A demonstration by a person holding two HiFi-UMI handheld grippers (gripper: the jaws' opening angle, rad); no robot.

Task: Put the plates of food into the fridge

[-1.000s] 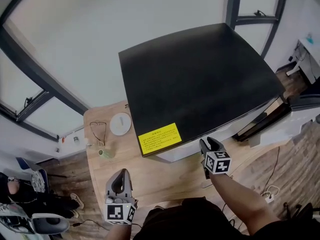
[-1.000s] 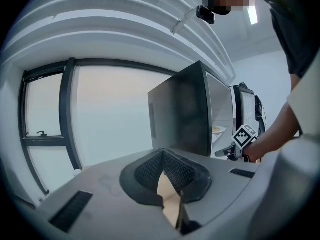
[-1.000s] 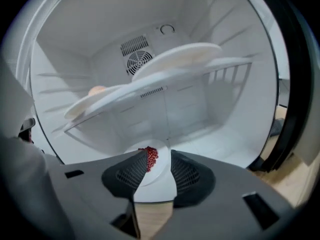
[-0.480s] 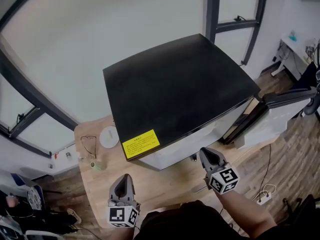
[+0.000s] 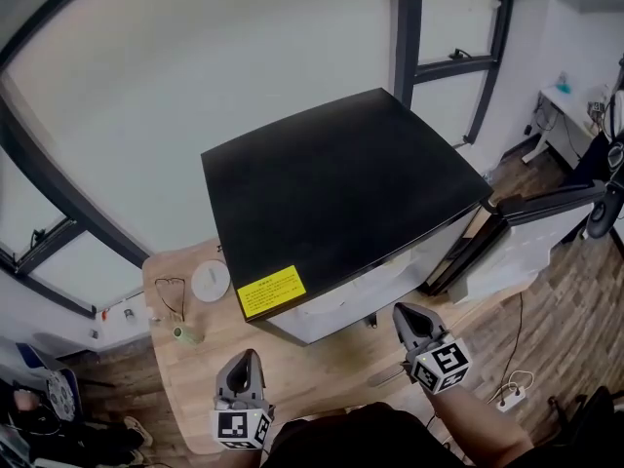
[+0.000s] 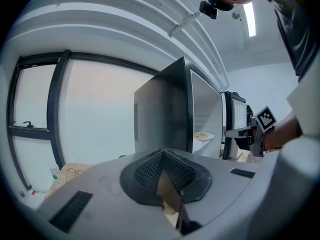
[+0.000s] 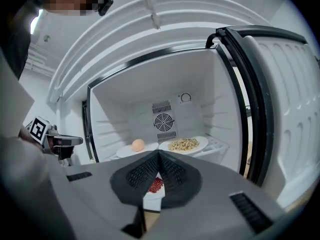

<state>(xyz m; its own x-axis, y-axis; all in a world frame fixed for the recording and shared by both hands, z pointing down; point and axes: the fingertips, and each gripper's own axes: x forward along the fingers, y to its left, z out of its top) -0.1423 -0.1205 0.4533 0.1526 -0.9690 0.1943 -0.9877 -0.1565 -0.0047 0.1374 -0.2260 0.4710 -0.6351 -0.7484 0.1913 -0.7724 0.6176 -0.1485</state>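
**Right gripper** (image 7: 158,155): its jaws have just been closing and now meet with nothing between them; it faces the open fridge (image 7: 125,114); the fridge door (image 7: 290,114) is swung out on the right. On the shelf inside, a plate with a round tan item (image 7: 122,151) lies just beside a plate of pale noodle-like food (image 7: 202,141); lower down, a plate of red food (image 7: 151,194) shows only through the gap beneath the pads, which hide most of it. **Left gripper** (image 6: 161,155): jaws together, empty; the fridge's dark side wall fills its view. **Head view:** the fridge stands on a wooden table (image 5: 195,388); left of it lie a white disc (image 5: 210,281), spectacles (image 5: 171,295) and a small green bottle (image 5: 185,333), well apart from both grippers.
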